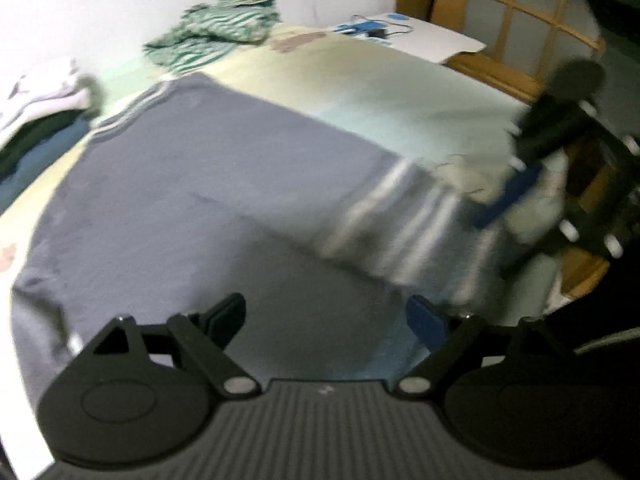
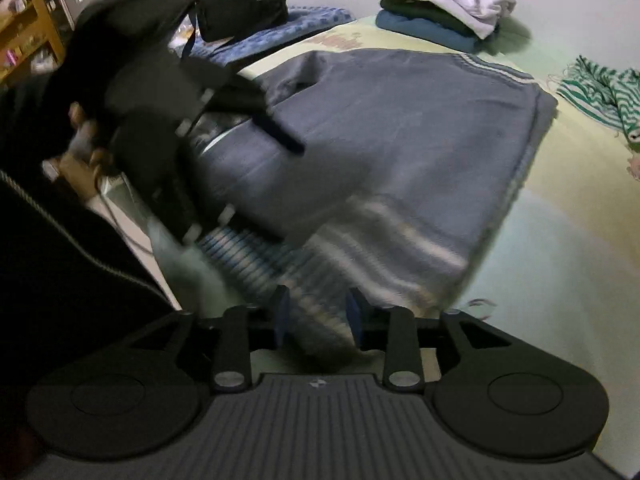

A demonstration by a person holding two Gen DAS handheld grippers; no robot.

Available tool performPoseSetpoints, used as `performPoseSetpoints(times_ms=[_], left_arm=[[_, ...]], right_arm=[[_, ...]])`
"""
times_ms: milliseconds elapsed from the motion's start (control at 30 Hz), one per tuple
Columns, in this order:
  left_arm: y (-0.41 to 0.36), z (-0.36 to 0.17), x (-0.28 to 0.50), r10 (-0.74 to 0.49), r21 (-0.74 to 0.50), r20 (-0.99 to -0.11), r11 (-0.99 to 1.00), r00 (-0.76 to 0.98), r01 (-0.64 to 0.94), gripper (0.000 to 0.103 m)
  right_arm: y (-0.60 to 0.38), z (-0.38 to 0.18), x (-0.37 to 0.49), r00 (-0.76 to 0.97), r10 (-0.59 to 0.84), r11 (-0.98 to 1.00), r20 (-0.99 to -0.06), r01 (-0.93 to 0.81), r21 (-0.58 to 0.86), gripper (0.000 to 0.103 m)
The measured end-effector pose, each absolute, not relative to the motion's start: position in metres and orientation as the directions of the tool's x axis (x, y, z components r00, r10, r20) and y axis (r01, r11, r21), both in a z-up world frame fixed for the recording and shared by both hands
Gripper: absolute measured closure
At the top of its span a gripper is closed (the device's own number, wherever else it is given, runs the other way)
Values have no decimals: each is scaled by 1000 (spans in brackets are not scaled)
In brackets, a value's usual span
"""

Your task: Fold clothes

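A grey-blue sweater [image 1: 200,184] with white stripes at its hem and cuff lies spread on the pale bed sheet [image 1: 380,92]. My left gripper [image 1: 324,316] hangs open just over the near part of the sweater, with nothing between its fingers. In the right wrist view the same sweater [image 2: 400,128] fills the middle. My right gripper [image 2: 318,316] is part open, its pads apart, and the blurred striped edge [image 2: 360,240] runs down between them. One blue finger [image 1: 508,196] of the right gripper shows at the sweater's striped end. A hand holds the left gripper at the upper left of the right wrist view.
A folded stack of clothes [image 2: 444,4] sits by the wall, and a green-and-white striped garment [image 1: 216,36] lies loose beyond the sweater. A black bag [image 2: 244,4] rests on a blue cloth. A white board with cables [image 1: 420,36] and a wooden lattice [image 1: 520,12] border the bed.
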State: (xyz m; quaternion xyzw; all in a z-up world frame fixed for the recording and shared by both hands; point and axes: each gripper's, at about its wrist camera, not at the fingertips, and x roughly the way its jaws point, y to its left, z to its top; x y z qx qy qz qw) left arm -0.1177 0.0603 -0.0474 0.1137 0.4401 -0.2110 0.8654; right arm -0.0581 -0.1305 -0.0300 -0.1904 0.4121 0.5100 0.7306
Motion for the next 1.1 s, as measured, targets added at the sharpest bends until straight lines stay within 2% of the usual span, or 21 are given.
performPoseSetpoints(times_ms=[100, 167, 200, 267, 333, 500, 600, 633, 667, 700, 767, 833, 1000, 1100], left_arm=[[75, -45, -109, -230, 31, -808, 902, 543, 430, 13], [82, -45, -106, -226, 30, -803, 909, 552, 416, 12], [83, -45, -106, -229, 26, -800, 910, 554, 413, 10], [83, -47, -109, -234, 19, -798, 911, 555, 412, 9], [80, -49, -110, -243, 13, -797, 908, 553, 419, 9], [74, -49, -114, -276, -7, -787, 899, 552, 439, 8], [70, -47, -114, -298, -20, -779, 892, 552, 452, 8], [67, -46, -114, -303, -20, -777, 888, 551, 460, 8], [64, -46, -115, -305, -13, -775, 883, 553, 469, 8], [61, -46, -115, -306, -4, -772, 879, 557, 477, 8], [54, -45, -115, -308, 11, -767, 871, 563, 492, 8], [49, -45, -113, -312, 13, -766, 867, 563, 498, 8], [31, -42, -104, -307, 33, -764, 859, 567, 510, 8], [15, -44, -102, -310, 43, -774, 844, 552, 534, 8]], right_arm=[[-121, -42, -63, 204, 558, 464, -804, -881, 98, 59], [-119, -49, -66, 245, 545, 494, -802, -867, 71, 59], [-120, -49, -66, 242, 551, 505, -799, -859, 88, 63], [-125, -49, -63, 226, 562, 529, -796, -837, 136, 96], [-126, -46, -61, 223, 568, 560, -793, -810, 173, 97], [-108, -43, -73, 187, 612, 544, -768, -804, 238, 98], [-110, -52, -83, 214, 586, 548, -781, -815, 187, 99], [-112, -51, -81, 201, 584, 553, -786, -807, 204, 95], [-113, -49, -77, 182, 580, 560, -794, -797, 226, 86], [-116, -46, -75, 182, 575, 569, -798, -790, 230, 82], [-123, -41, -70, 196, 559, 590, -805, -776, 221, 77], [-130, -40, -65, 214, 536, 617, -817, -760, 206, 77], [-149, -38, -48, 251, 599, 656, -760, -699, 286, 77], [-145, -47, -37, 241, 566, 652, -789, -717, 248, 81]])
